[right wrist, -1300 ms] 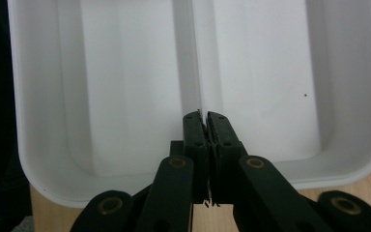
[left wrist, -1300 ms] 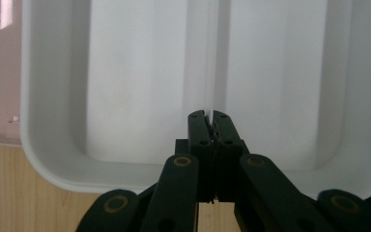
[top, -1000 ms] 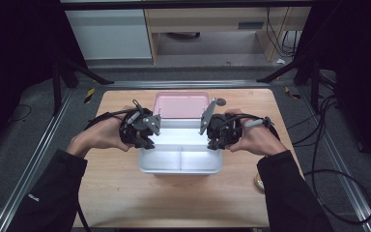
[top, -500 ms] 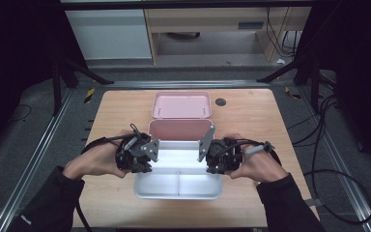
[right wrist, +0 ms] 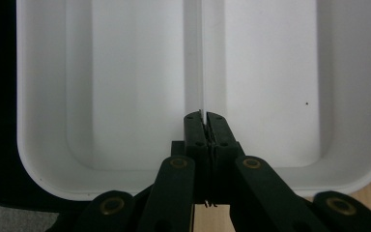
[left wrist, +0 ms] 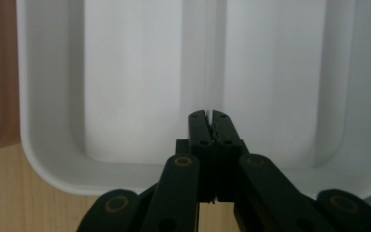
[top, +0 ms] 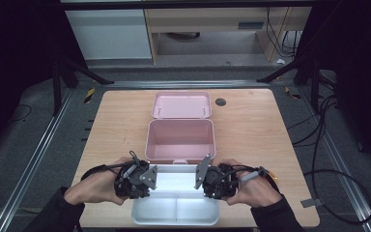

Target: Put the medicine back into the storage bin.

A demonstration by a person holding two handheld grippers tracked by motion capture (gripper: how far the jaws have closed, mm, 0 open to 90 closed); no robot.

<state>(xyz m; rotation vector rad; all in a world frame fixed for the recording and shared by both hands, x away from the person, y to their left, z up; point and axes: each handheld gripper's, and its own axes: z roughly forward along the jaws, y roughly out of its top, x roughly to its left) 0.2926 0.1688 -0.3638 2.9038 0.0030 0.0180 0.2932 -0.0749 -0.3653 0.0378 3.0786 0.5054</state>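
A white two-compartment tray (top: 176, 212) sits low over the near edge of the wooden table (top: 251, 130), held level between both hands. My left gripper (top: 147, 180) is shut on the left end of its thin middle divider (left wrist: 210, 58), and my right gripper (top: 204, 175) is shut on the other end. In the left gripper view the black jaws (left wrist: 209, 116) pinch the divider, with a white compartment (left wrist: 125, 87) on each side. The right gripper view shows its jaws (right wrist: 203, 117) pressed on the same divider (right wrist: 203, 58). Just beyond the tray stands an open, empty pink box (top: 181, 140).
The pink lid (top: 182, 105) lies flat behind the box. A small dark round spot (top: 221, 102) marks the table at the far right. Cables (top: 328, 159) trail on the floor to the right. Bare wood lies on both sides of the box.
Both grippers have carried the white tray from over the pink box toward the near table edge and lower. The pink box's inside is now uncovered.
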